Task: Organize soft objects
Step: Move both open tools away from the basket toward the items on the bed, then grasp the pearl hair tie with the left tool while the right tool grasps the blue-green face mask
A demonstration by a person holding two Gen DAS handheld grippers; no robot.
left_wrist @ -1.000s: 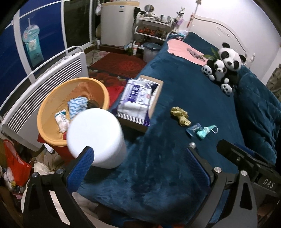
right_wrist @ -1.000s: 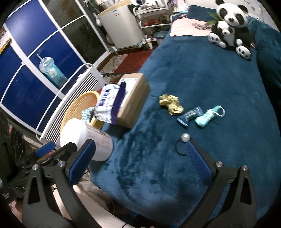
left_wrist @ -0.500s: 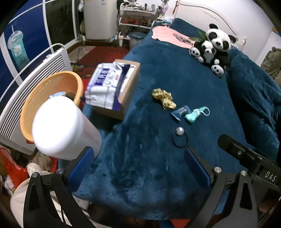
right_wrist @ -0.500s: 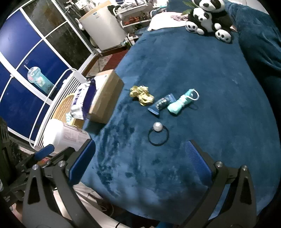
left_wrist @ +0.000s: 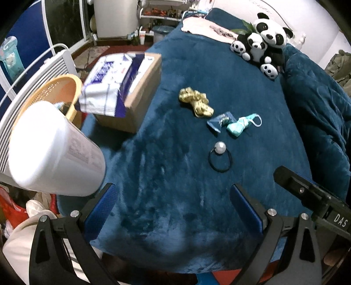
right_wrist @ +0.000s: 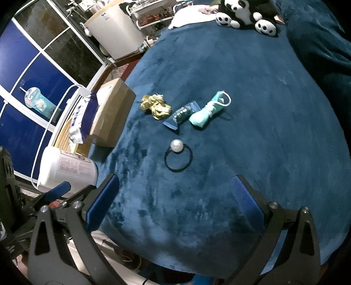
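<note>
On the blue bed cover lie a black hair tie with a pearl (left_wrist: 220, 157) (right_wrist: 178, 156), a gold scrunchie (left_wrist: 196, 104) (right_wrist: 155, 106), a dark blue scrunchie (left_wrist: 221, 121) (right_wrist: 182, 115) and a teal scrunchie (left_wrist: 240, 126) (right_wrist: 207, 111). My left gripper (left_wrist: 174, 203) is open and empty above the bed's near edge. My right gripper (right_wrist: 175, 197) is open and empty, just short of the hair tie. A white cylindrical container (left_wrist: 52, 151) (right_wrist: 67, 167) stands at the left, beside the left gripper's left finger.
A cardboard box (left_wrist: 142, 87) (right_wrist: 114, 111) with a tissue pack (left_wrist: 107, 87) sits on the bed's left edge. An orange basket (left_wrist: 54, 92) and a white radiator (left_wrist: 33, 74) stand left of the bed. Panda toys (left_wrist: 261, 46) (right_wrist: 243, 13) sit at the far end.
Both grippers have pulled back and swung right, so the hair tie has come into view. The white container has shifted left in the left wrist view.
</note>
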